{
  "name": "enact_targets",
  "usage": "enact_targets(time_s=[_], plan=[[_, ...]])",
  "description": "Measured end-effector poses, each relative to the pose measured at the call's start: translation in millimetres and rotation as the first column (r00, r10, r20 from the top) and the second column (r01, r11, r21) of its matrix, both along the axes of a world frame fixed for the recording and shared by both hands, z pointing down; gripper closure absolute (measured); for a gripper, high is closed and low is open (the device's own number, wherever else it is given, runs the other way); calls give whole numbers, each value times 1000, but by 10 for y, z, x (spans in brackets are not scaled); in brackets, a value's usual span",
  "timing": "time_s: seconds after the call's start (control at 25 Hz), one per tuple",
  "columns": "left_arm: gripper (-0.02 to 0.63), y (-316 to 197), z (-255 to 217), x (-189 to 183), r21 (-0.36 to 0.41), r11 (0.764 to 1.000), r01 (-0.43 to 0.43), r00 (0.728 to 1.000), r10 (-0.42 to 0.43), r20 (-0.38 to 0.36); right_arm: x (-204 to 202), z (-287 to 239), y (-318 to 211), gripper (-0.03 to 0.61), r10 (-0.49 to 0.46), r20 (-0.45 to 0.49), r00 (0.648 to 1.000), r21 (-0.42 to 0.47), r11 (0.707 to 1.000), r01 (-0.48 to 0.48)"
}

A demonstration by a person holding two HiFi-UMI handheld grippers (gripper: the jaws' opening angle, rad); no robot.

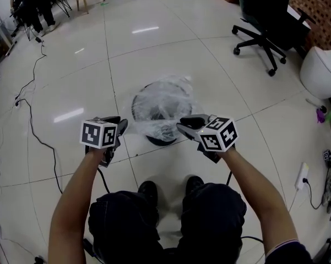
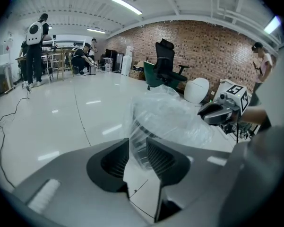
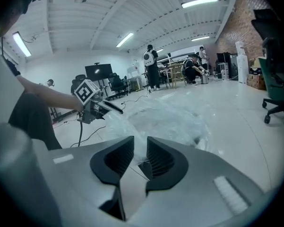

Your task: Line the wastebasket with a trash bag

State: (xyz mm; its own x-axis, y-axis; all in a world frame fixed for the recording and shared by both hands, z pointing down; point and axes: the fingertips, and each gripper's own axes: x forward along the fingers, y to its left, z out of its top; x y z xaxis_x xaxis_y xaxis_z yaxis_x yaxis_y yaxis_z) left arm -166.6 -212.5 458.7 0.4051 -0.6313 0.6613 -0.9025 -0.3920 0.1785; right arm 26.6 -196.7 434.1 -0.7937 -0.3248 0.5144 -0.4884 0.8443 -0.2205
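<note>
Glossy white tiled floor (image 1: pixel 154 43), lamp reflections on it. Red brick wall (image 2: pixel 203 44) along one side. White ribbed ceiling (image 2: pixel 75 4) with fluorescent tube lights (image 2: pixel 125 4). Black swivel office chair (image 1: pixel 264 29) near the brick. Thin black cables (image 1: pixel 31 114) trail over the floor.

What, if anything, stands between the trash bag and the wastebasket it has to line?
Nothing visible stands between them. The trash bag already lies crumpled over the mouth of the wastebasket. The left gripper and right gripper each have its near edge between their jaws.
</note>
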Motion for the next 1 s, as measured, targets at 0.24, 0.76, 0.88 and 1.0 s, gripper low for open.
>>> enact_targets(time_s=[0.24,0.76,0.88,1.0], plan=[[500,21,136,-37,-29,1000,5,1000,-5,14,45,-4,20,577,-31,-15,999,8,999,31],[500,9,195,-12,-46,999,6,1000,-5,28,158,400,496,577,-131,-53,990,-134,983,123],[502,21,241,-42,-50,999,15,999,-13,31,146,611,551,577,-139,-61,988,-175,976,127],[502,24,299,-55,-59,998,19,999,-17,34,131,827,549,577,-136,-67,988,-212,970,119]])
